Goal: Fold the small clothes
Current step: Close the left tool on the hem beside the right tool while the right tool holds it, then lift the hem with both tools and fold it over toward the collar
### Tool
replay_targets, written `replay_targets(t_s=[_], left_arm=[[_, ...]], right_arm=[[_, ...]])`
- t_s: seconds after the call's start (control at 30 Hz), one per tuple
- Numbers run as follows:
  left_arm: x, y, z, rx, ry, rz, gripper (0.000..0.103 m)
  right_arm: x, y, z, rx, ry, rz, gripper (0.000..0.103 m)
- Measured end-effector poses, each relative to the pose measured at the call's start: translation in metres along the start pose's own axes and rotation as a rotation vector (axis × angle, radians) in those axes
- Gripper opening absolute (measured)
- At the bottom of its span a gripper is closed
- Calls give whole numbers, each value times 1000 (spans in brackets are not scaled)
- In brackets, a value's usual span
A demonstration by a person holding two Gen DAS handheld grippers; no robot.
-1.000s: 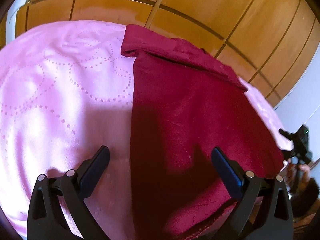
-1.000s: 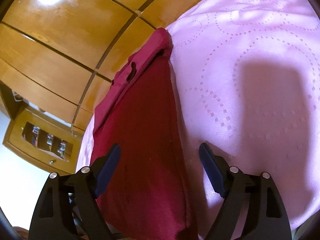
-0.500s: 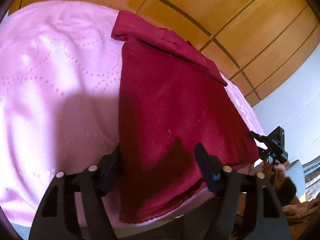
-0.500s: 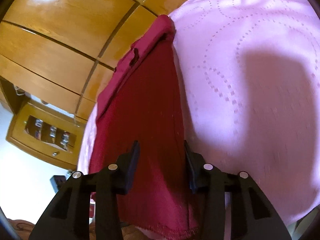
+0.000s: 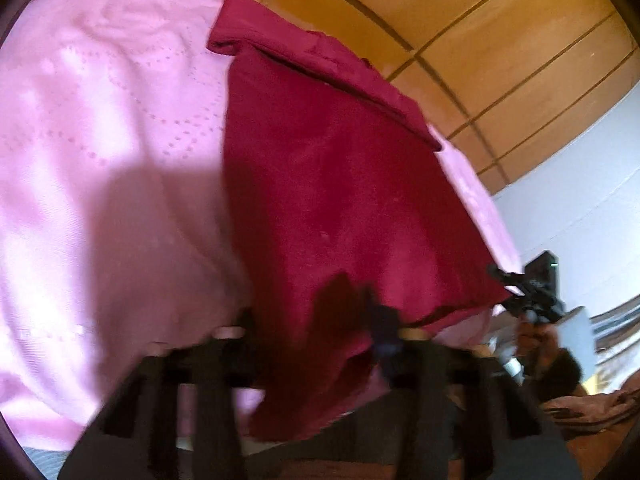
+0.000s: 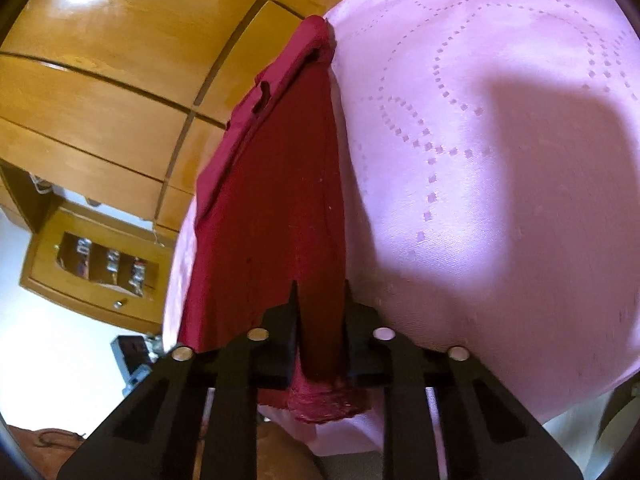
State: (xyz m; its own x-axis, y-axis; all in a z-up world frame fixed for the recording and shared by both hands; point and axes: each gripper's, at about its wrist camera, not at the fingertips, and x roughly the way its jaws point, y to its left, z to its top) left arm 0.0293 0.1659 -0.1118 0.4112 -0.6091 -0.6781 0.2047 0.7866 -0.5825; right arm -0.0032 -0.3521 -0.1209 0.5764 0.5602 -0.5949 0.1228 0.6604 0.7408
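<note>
A dark red garment (image 5: 336,184) lies flat on a pink bedspread (image 5: 100,160), its folded collar end far from me. My left gripper (image 5: 316,332) straddles the near left hem; the view is blurred, and its jaws stand still apart around the cloth. My right gripper (image 6: 320,336) is shut on the garment's (image 6: 280,200) near right hem corner, which bunches below the jaws. The right gripper also shows in the left wrist view (image 5: 528,284) at the cloth's far corner.
The pink bedspread (image 6: 500,160) covers the bed. A wooden panelled wardrobe (image 5: 460,32) stands behind it. A wooden cabinet with small bottles (image 6: 100,260) hangs on the white wall at left. Brown cloth (image 5: 592,416) lies off the bed's near edge.
Both grippers have moved down onto the near hem. The right gripper went from wide open to shut on the cloth. The left gripper narrowed around its corner.
</note>
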Motion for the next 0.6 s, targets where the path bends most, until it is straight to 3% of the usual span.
replay_targets(t_s=[0.13,0.37,0.6], left_arm=[[-9,10,5,-66,-26,-76,6],[-33,-12,13,20,-104,-118,6],[-56,-7,6,-15,-150,-157,5]], right_arm=[[-10,7,2,-5,-31,37,12],[-22,32,5,-72,-56,110,9],[-33,40,-4,-74,-63,196,9]])
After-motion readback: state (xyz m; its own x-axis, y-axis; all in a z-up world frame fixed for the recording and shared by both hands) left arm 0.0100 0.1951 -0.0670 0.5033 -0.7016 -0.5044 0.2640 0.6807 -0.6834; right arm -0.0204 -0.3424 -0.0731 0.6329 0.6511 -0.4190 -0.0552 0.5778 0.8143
